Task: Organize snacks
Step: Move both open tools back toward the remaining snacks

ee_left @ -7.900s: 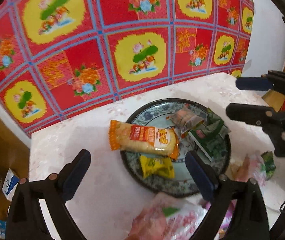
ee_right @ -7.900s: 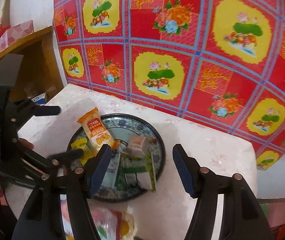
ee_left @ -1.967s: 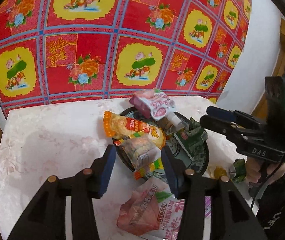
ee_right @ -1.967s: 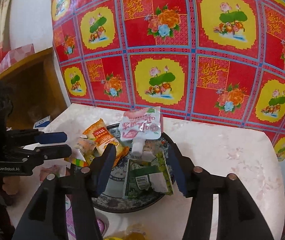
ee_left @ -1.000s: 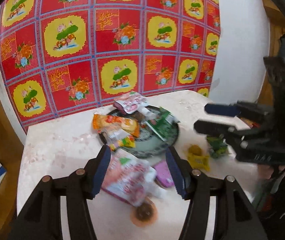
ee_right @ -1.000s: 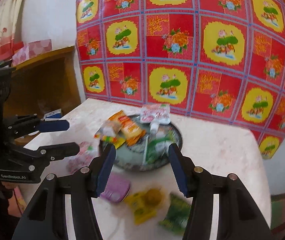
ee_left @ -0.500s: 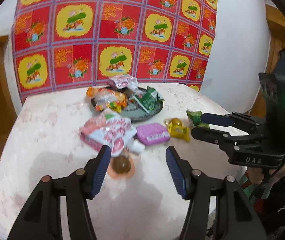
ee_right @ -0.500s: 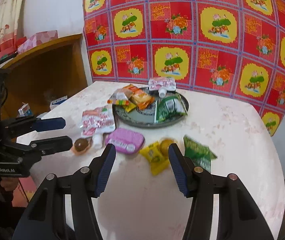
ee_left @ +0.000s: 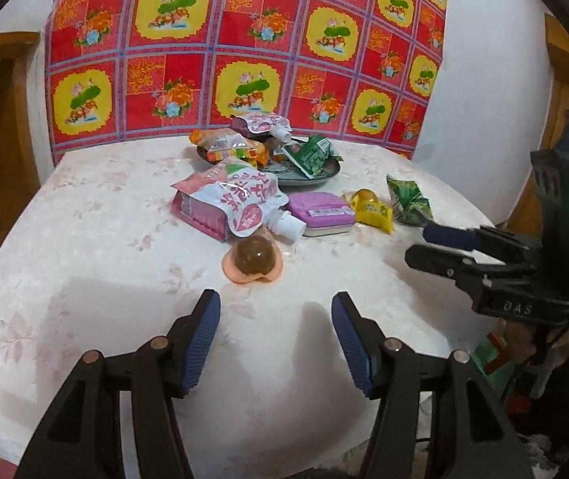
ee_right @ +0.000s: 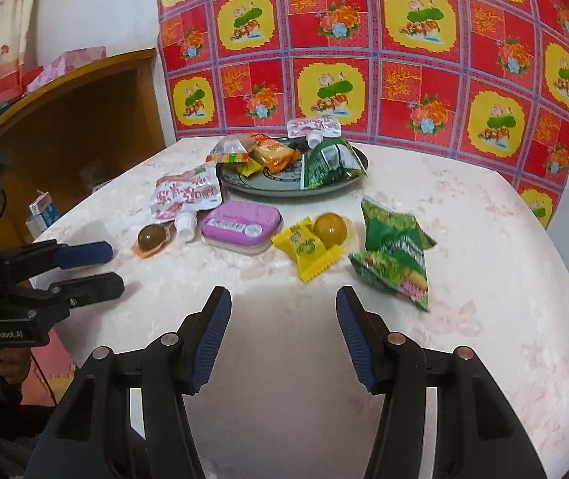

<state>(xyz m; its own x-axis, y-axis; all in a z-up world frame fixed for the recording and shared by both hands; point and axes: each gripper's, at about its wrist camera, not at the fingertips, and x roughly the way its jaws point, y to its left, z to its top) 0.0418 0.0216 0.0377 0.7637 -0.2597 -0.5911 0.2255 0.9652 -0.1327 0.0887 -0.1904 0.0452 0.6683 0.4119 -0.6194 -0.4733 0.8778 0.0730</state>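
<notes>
Both tools have pulled back and down from the plate [ee_right: 268, 187], where a moment ago they hovered over its pile, so the left hand-held gripper [ee_left: 275, 335] and right hand-held gripper [ee_right: 283, 339] now hang released and empty over bare counter [ee_right: 484, 207]. Several snacks already fill the plate. The pink spout pouch [ee_left: 232, 199], brown jelly cup [ee_left: 253, 259], purple tin [ee_right: 240, 225], yellow candy [ee_right: 310, 253] and green packet [ee_right: 396, 255] lie just before it, probably awaiting sorting.

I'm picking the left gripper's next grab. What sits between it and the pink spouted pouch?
In the left wrist view, a brown jelly cup lies between the open left gripper and the pink spouted pouch; otherwise bare tabletop.
</notes>
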